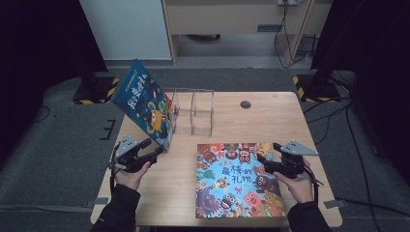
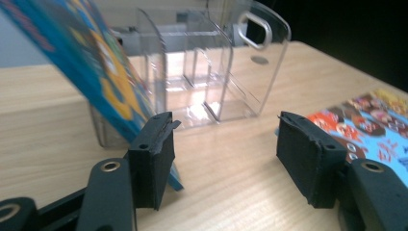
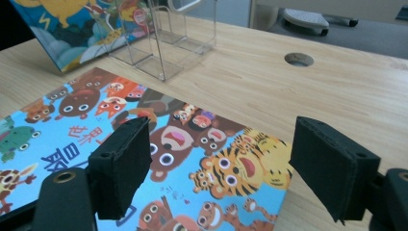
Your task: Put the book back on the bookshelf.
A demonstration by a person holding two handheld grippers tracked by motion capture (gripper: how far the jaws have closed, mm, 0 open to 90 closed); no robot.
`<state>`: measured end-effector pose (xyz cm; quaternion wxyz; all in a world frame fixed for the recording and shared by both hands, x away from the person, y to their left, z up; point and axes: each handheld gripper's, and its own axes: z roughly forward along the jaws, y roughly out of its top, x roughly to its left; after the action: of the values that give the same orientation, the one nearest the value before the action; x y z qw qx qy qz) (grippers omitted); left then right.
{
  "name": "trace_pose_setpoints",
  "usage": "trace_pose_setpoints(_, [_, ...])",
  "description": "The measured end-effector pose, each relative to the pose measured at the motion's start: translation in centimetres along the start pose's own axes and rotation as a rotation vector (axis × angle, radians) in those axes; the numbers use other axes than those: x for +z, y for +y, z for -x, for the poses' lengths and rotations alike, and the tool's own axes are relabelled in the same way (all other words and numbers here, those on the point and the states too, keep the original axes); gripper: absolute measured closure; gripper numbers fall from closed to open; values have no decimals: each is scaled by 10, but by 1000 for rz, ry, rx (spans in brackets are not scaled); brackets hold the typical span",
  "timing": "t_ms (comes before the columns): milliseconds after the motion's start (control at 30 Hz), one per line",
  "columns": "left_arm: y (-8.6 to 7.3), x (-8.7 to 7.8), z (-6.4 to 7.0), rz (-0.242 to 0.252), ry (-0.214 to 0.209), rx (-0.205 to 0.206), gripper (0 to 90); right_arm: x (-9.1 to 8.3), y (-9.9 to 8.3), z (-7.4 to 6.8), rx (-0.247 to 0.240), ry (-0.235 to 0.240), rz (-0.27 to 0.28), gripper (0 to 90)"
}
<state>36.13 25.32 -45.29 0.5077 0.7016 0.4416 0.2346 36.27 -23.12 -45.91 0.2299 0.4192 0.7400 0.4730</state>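
- High view: the left gripper sits at about 8 o'clock on the wooden table, its jaws apart and aimed toward 2 o'clock, right at the lower corner of the leaning book.
- The leaning book stands tilted against the left end of the clear organiser; its long axis climbs from the table toward 11 o'clock, with the cover facing the person.
- The right gripper is at about 4 o'clock, jaws apart, pointing toward 9 o'clock over the right edge of the flat book.
- The flat book lies cover up near the front edge, long axis running 12 to 6 o'clock, title upright for the person.
- Left gripper view: the jaws stand wide apart and hold nothing; the left-hand pad lies right at the leaning book's bottom corner, and whether they touch I cannot tell. The clear organiser stands at 12 o'clock.
- Right gripper view: the jaws gape wide and empty above the flat book's corner; the leaning book is at 11 o'clock, and a round hole in the table at 1 o'clock.
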Motion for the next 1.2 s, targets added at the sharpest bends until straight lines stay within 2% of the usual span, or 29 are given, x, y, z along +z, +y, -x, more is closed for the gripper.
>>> trace_pose_setpoints(33, [-1,2,2,-13,-3,11,375,0,-1,1,2,-3,-6,215])
trace_pose_setpoints(167, [-7,10,9,-40,-33,0,372,-1,-5,3,-5,-17,-21,205])
trace_pose_setpoints(233, [-8,13,14,-54,-37,17,368,-1,-7,4,0,-21,-34,199])
trace_pose_setpoints(367, [-8,16,18,-53,-58,1,365,-2,-13,8,14,-29,-50,192])
trace_pose_setpoints(500, [-10,21,28,-63,-79,12,363,-2,-18,11,26,-42,-73,176])
trace_pose_setpoints(767, [-18,38,46,-115,-128,40,363,2,-26,12,28,-39,-116,146])
trace_pose_setpoints(900, [-22,45,54,-139,-159,25,363,3,-29,13,35,-40,-129,145])
trace_pose_setpoints(1033, [-26,52,62,-165,-176,46,363,5,-31,12,37,-33,-140,144])
trace_pose_setpoints(1200, [-27,58,67,-174,-198,25,362,8,-33,11,34,-24,-156,144])
